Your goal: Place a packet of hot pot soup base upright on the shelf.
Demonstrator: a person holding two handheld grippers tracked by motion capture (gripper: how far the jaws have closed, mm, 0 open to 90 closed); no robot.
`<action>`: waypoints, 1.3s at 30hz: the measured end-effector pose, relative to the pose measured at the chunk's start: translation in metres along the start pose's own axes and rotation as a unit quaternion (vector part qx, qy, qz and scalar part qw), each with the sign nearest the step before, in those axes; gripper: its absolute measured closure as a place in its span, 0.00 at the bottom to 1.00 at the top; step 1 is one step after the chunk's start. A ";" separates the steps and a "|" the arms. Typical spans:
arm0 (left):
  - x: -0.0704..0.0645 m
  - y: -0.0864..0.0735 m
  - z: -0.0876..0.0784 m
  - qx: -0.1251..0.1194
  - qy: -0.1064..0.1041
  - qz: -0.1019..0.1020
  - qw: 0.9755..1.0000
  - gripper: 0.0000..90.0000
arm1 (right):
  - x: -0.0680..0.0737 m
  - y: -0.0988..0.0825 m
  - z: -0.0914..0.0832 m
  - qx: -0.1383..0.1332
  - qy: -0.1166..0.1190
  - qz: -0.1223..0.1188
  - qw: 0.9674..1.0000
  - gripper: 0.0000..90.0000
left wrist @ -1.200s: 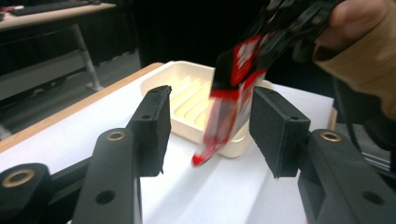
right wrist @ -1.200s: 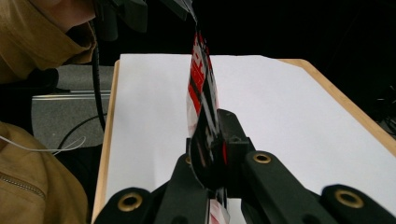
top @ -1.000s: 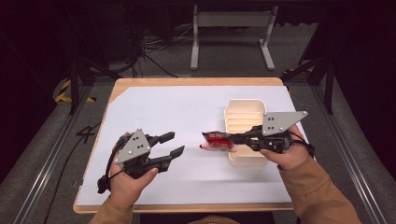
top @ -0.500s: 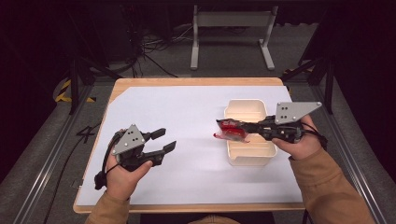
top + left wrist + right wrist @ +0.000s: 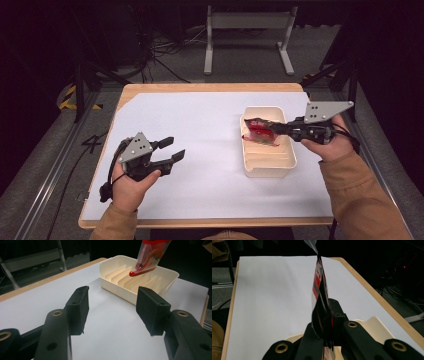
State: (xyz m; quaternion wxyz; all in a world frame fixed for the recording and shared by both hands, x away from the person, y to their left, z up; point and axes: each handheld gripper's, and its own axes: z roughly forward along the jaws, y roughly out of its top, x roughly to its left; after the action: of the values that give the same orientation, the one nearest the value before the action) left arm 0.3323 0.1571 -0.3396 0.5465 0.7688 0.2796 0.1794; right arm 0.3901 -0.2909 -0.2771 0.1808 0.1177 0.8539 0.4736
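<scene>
High view: right claw point(image 5: 280, 129) clamped on a red-and-clear snack packet point(image 5: 260, 132), packet held in the air over the cream slotted tray point(image 5: 270, 169), hanging above the tray's 12 o'clock end, not touching the slots. The tray sits at the 3 o'clock side of the bench point(image 5: 200, 125), on its white sheet. Left claw point(image 5: 172, 149) at the bench's 8 o'clock area, jaws apart, nothing between them, its jaws have just been opening a little; it points toward 2 o'clock, well apart from the tray. Left gripper view: both black jaws spread wide over bare white sheet, tray point(image 5: 117, 287) beyond them at 1 o'clock, packet point(image 5: 150, 257) dangling above the tray's dividers, its red bottom edge just above them. Right gripper view: jaws pinched tight on the packet point(image 5: 319, 290), packet seen edge-on and standing up from the jaws toward 12 o'clock; tray rim point(image 5: 377, 325) at 4 o'clock under the claw.
</scene>
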 end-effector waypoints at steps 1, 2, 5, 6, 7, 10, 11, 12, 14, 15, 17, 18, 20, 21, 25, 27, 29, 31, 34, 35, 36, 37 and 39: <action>0.000 0.000 0.000 0.001 0.000 -0.001 1.000 0.50 | -0.001 -0.001 0.000 -0.001 -0.001 0.002 1.000 1.00; 0.001 -0.001 0.001 0.003 0.000 -0.002 1.000 0.50 | -0.002 -0.002 -0.001 -0.001 -0.002 0.003 1.000 1.00; 0.002 -0.002 0.001 0.005 0.004 -0.003 1.000 0.52 | -0.008 -0.007 -0.002 0.000 -0.011 0.006 1.000 1.00; 0.003 -0.002 0.001 0.006 0.004 -0.003 1.000 0.52 | -0.009 -0.008 -0.002 0.001 -0.013 0.006 1.000 1.00; 0.003 -0.002 0.001 0.006 0.004 -0.003 1.000 0.52 | -0.009 -0.008 -0.002 0.001 -0.013 0.006 1.000 1.00; 0.004 -0.003 0.002 0.007 0.006 -0.005 1.000 0.52 | -0.013 -0.011 -0.003 0.000 -0.011 0.006 1.000 1.00; 0.004 -0.004 0.001 0.009 0.006 -0.005 1.000 0.52 | -0.014 -0.012 -0.003 -0.001 -0.009 0.008 1.000 1.00; 0.005 -0.004 0.001 0.009 0.005 -0.006 1.000 0.53 | -0.014 -0.012 -0.003 -0.003 -0.006 0.007 1.000 1.00; 0.005 -0.004 0.001 0.010 0.004 -0.007 1.000 0.54 | -0.015 -0.014 -0.002 -0.007 -0.001 0.008 1.000 1.00; 0.005 -0.004 0.000 0.011 0.004 -0.007 1.000 0.54 | -0.016 -0.015 -0.002 -0.007 0.001 0.007 1.000 1.00; 0.005 -0.004 0.000 0.010 0.004 -0.010 1.000 0.54 | -0.017 -0.016 -0.001 -0.008 0.005 0.007 1.000 1.00; 0.006 -0.004 0.000 0.011 0.004 -0.008 1.000 0.54 | -0.017 -0.017 -0.001 -0.008 0.006 0.008 1.000 1.00; 0.005 -0.004 0.000 0.012 0.003 -0.008 1.000 0.54 | -0.018 -0.019 -0.001 -0.009 0.010 0.011 1.000 1.00; 0.005 -0.004 0.000 0.012 0.003 -0.008 1.000 0.54 | -0.018 -0.021 0.000 -0.010 0.012 0.013 1.000 1.00; 0.006 -0.005 0.002 0.014 0.003 -0.009 1.000 0.54 | -0.018 -0.027 0.003 -0.007 0.016 0.018 1.000 1.00; 0.006 -0.005 0.002 0.014 0.004 -0.006 1.000 0.54 | -0.018 -0.030 0.004 -0.007 0.018 0.021 1.000 1.00; 0.006 -0.005 0.002 0.015 0.005 -0.007 1.000 0.54 | -0.017 -0.032 0.005 -0.006 0.018 0.021 1.000 1.00; 0.006 -0.005 0.002 0.016 0.003 -0.008 1.000 0.54 | -0.017 -0.034 0.006 -0.006 0.019 0.023 1.000 1.00; 0.006 -0.006 0.003 0.018 0.003 -0.010 1.000 0.54 | -0.017 -0.037 0.006 -0.005 0.021 0.025 0.999 1.00; 0.006 -0.006 0.003 0.018 0.003 -0.010 1.000 0.54 | -0.017 -0.037 0.006 -0.005 0.021 0.025 0.999 1.00; 0.007 -0.006 0.003 0.019 0.003 -0.009 1.000 0.54 | -0.017 -0.039 0.006 -0.008 0.022 0.026 0.999 1.00; 0.007 -0.006 0.003 0.019 0.003 -0.009 1.000 0.54 | -0.017 -0.039 0.006 -0.008 0.022 0.026 0.999 1.00; 0.007 -0.006 0.003 0.019 0.003 -0.007 1.000 0.54 | -0.017 -0.040 0.005 -0.010 0.022 0.026 0.999 0.99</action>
State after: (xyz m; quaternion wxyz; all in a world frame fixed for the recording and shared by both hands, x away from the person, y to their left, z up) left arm 0.3381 0.1607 -0.3467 0.5323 0.7763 0.2901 0.1725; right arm 0.4064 -0.3137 -0.3102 0.1503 0.1278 0.8496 0.4891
